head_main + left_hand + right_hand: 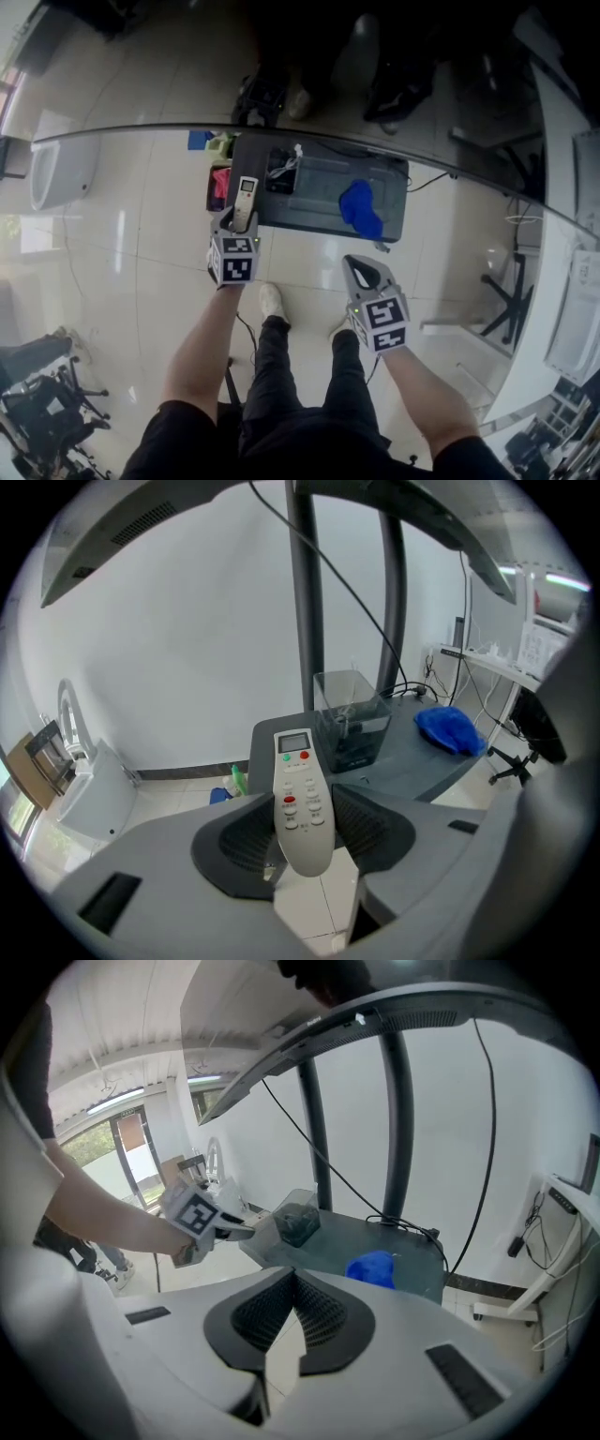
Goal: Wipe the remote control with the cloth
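Left gripper clamped on remote, buttons visible only in its own view; right gripper jaws together, empty; head view shows blue cloth on table.

Grey right tool, marker cube, black trousers

I log a dark grey table on pale floor tiles. Clear plastic box stands on its left half. Green bottle on the floor off the table's far left corner. Black chair base well right.
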